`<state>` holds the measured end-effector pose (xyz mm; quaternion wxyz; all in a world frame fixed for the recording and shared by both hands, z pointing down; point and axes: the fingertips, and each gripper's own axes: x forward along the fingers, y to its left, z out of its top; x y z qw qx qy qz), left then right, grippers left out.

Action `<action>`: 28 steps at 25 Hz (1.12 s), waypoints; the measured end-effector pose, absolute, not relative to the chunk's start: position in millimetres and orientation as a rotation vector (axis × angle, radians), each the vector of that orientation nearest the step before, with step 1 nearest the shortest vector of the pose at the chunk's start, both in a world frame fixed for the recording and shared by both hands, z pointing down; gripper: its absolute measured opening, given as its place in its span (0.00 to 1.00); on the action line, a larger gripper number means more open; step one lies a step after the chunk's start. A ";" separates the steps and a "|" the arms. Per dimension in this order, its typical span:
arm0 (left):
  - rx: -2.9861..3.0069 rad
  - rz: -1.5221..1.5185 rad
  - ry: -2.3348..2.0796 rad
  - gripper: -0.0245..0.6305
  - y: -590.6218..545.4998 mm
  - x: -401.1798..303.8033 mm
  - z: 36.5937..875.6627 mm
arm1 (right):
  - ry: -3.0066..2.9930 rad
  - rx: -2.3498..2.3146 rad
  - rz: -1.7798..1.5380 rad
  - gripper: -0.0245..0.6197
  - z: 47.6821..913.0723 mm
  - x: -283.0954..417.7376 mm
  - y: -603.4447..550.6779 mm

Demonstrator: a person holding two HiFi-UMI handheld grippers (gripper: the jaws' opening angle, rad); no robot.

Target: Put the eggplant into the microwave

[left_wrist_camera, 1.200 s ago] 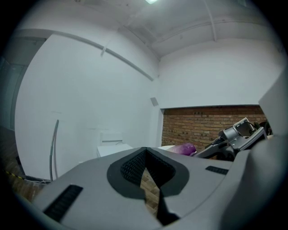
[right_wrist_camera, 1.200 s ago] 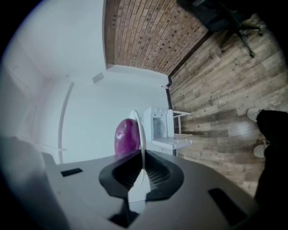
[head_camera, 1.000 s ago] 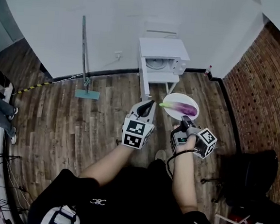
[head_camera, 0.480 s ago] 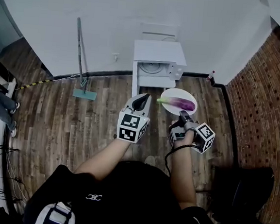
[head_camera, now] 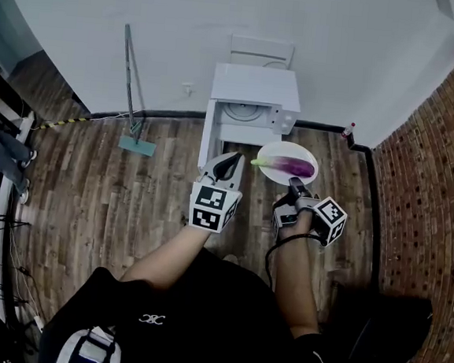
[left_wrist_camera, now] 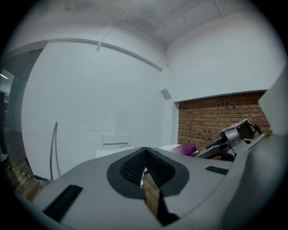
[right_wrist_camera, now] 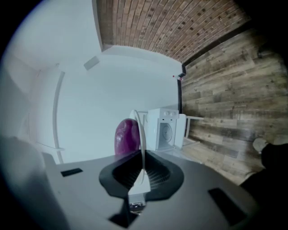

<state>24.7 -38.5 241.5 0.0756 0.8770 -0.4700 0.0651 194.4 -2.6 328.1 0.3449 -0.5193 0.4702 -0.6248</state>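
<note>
A purple eggplant (head_camera: 292, 167) with a green stem lies on a white plate (head_camera: 274, 154). My right gripper (head_camera: 294, 188) is shut on the plate's near rim and holds it in the air. In the right gripper view the plate (right_wrist_camera: 142, 134) runs edge-on out of the jaws with the eggplant (right_wrist_camera: 127, 137) to its left. The white microwave (head_camera: 254, 100) stands just ahead on a small white stand, its door open and the turntable showing; it also shows as the microwave (right_wrist_camera: 167, 130) beyond the plate. My left gripper (head_camera: 227, 166) hovers left of the plate, shut and empty.
A long-handled floor wiper (head_camera: 131, 81) leans on the white wall at the left. A brick wall (head_camera: 434, 163) closes the right side. A white chair back (head_camera: 260, 50) stands behind the microwave. A small bottle (head_camera: 345, 130) sits on the floor at the skirting.
Both grippers, with the plate and eggplant, have come closer to the microwave, which now stands nearer and more centred in the head view. Both grips are unchanged.
</note>
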 end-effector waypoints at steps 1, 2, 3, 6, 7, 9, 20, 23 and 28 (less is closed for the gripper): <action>2.627 0.203 -1.413 0.04 -40.5 27.7 243.0 | 1.225 -1.343 -1.626 0.08 329.1 197.1 -5.6; 2.624 0.208 -1.418 0.04 -42.7 29.8 244.3 | 1.234 -1.335 -1.630 0.08 329.9 198.5 -8.3; 2.620 0.210 -1.425 0.04 -45.3 31.3 245.3 | 1.243 -1.329 -1.636 0.08 331.3 199.0 -10.5; 2.608 0.203 -1.444 0.04 -53.3 34.8 245.3 | 1.247 -1.326 -1.675 0.08 340.1 200.2 -14.0; 2.605 0.198 -1.449 0.04 -55.8 36.4 245.0 | 1.249 -1.325 -1.681 0.08 341.5 201.1 -16.4; 2.600 0.189 -1.446 0.04 -61.4 41.5 246.5 | 1.261 -1.323 -1.683 0.08 342.9 203.3 -24.0; 2.600 0.140 -1.414 0.04 -137.4 66.2 254.6 | 1.288 -1.375 -1.684 0.08 355.0 224.3 -95.0; 2.577 0.133 -1.425 0.04 -174.8 67.0 261.7 | 1.302 -1.392 -1.702 0.08 362.8 227.2 -127.8; 2.545 0.106 -1.441 0.04 -236.6 67.6 264.4 | 1.335 -1.396 -1.708 0.08 361.8 226.2 -188.8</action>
